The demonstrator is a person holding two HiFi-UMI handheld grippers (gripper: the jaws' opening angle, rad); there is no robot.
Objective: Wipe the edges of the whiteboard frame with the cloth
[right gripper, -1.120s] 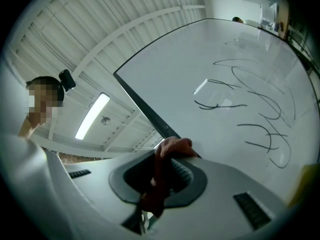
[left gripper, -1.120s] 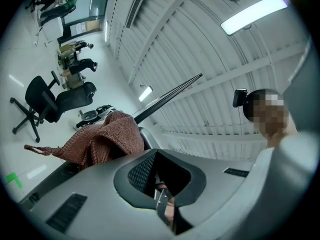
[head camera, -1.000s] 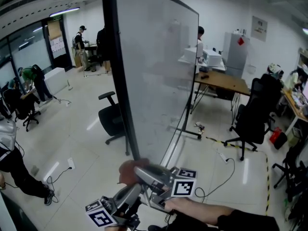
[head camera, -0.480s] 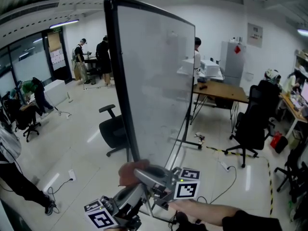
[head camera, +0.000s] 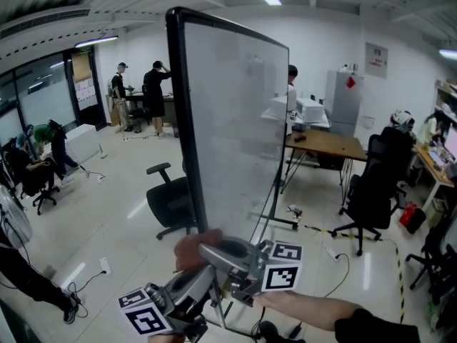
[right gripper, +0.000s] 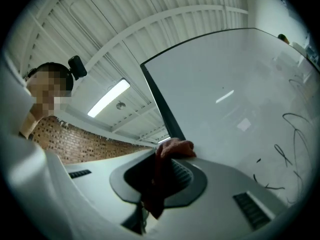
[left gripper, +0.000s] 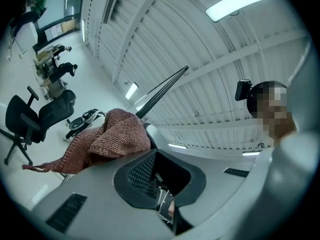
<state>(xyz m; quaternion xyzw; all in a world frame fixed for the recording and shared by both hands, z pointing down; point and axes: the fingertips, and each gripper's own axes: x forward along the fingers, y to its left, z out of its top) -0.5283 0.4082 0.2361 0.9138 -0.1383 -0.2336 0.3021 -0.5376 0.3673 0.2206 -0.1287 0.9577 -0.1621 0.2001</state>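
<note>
Whiteboard frame, black and upright, stands just ahead of both grippers. The right gripper is clamped on a reddish-brown cloth, bunched against the frame's lower left edge. The left gripper sits just below, jaws together on nothing. Wiping this vertical edge seems in hand. The next move likely calls for sliding the cloth along the frame with steady pressure.
</note>
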